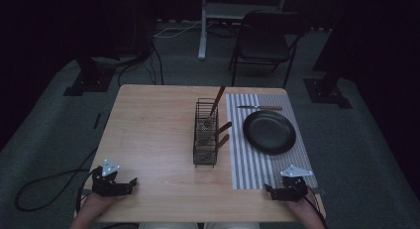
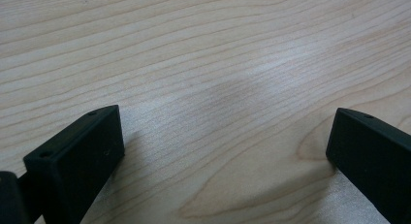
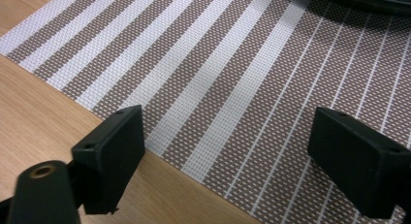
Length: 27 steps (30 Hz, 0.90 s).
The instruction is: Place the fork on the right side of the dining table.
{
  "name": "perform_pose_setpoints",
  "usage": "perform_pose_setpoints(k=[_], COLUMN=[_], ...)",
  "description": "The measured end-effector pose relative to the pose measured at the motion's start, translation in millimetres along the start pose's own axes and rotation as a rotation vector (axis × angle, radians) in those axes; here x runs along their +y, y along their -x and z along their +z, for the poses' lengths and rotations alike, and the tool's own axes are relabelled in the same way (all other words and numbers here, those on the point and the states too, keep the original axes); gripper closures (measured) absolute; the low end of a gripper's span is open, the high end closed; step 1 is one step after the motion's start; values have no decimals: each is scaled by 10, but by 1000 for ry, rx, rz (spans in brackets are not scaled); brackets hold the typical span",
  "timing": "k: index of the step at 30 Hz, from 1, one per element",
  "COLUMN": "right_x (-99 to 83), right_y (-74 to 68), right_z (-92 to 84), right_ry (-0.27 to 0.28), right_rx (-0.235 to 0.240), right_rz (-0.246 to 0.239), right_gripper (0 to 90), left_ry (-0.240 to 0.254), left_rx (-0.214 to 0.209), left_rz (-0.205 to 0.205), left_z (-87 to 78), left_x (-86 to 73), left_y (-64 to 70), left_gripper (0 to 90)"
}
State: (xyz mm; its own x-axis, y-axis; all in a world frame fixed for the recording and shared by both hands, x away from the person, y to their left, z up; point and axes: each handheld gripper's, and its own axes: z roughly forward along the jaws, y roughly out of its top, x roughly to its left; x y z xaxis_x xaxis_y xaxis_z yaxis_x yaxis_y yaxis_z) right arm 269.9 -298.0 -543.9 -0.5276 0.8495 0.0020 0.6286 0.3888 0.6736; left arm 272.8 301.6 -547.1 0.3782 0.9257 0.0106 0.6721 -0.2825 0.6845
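Resting at the near left corner of the table [image 1: 148, 130], the left gripper [image 1: 130, 182] had its jaws spread wide over bare wood, nothing between them. At the near right corner the right gripper [image 1: 270, 190] sat the same way, jaws spread and empty, over the near edge of the striped placemat [image 1: 252, 164]. A hand held each one, mostly cut off by the bottom of the high view. Farther out, a black plate [image 1: 269, 132] lay on the placemat, and a knife [image 1: 259, 108] with a wooden handle lay across the mat just beyond it. Left of the mat stood a dark wire caddy [image 1: 205, 135] with three wooden handles poking out of it; what utensils they belonged to was hard to make out in the dim light. A chair [image 1: 265, 43] stood on the floor beyond the table's far edge
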Motion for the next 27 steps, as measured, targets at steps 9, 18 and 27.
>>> perform_pose_setpoints(k=[9,18,27], right_x=[100,270,473], right_y=[-2,-23,-111], right_z=[-80,-111,-67], right_ry=[43,83,110], right_rx=[35,68,111], right_rz=[30,39,18], right_gripper=[164,164,189], left_ry=[-1,-2,0], left_rx=[0,0,0], left_rz=[1,2,2], left_z=[0,-1,0], left_x=[0,0,-1], left_y=[0,-1,-1], left_gripper=[0,0,0])
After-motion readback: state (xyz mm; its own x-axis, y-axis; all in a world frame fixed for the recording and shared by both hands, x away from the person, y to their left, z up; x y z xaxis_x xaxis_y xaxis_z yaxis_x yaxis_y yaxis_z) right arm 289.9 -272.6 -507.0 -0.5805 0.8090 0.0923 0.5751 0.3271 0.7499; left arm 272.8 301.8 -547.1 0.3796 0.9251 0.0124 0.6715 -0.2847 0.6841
